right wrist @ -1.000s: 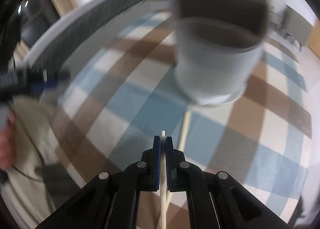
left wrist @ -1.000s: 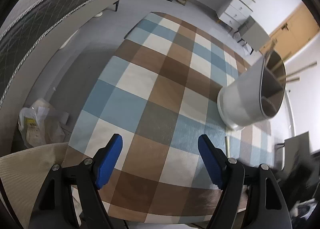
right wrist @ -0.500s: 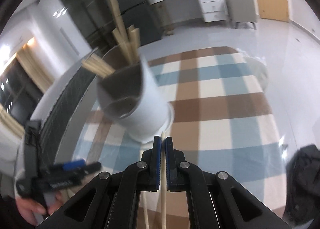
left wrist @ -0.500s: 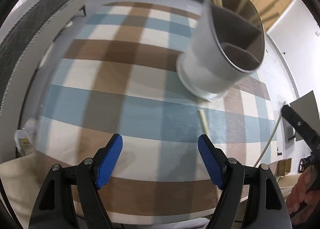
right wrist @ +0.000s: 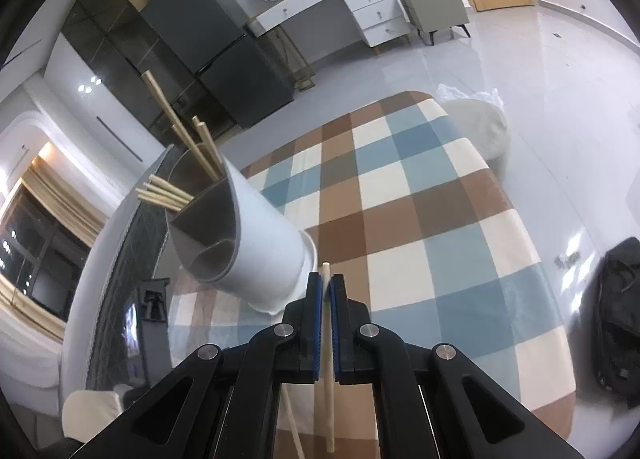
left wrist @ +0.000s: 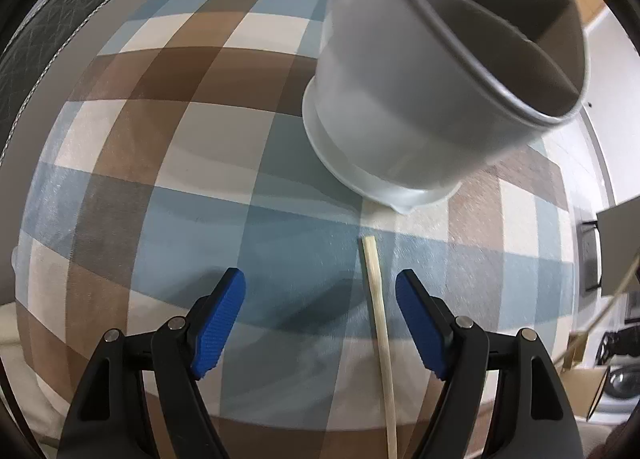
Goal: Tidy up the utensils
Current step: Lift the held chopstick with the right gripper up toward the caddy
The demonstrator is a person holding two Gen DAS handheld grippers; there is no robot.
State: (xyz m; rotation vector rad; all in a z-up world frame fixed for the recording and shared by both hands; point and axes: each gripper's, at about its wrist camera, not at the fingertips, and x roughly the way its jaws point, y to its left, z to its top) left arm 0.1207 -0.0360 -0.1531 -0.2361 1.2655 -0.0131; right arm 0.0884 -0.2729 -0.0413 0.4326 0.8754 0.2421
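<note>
Pinching one chopstick [right wrist: 329, 359] between its pressed-together jaws, your right gripper [right wrist: 326, 291] holds it lengthwise, tip poking out toward the holder [right wrist: 256, 255] just ahead and to the left. Your left gripper [left wrist: 320, 311] hangs spread and empty over the checked cloth [left wrist: 160, 139], with a second chopstick [left wrist: 378, 323] lying between its fingers, nearer the right one, long axis running toward the holder's base (other sticks already stand in the far compartment). Your left hand is the nearer to that loose one.
</note>
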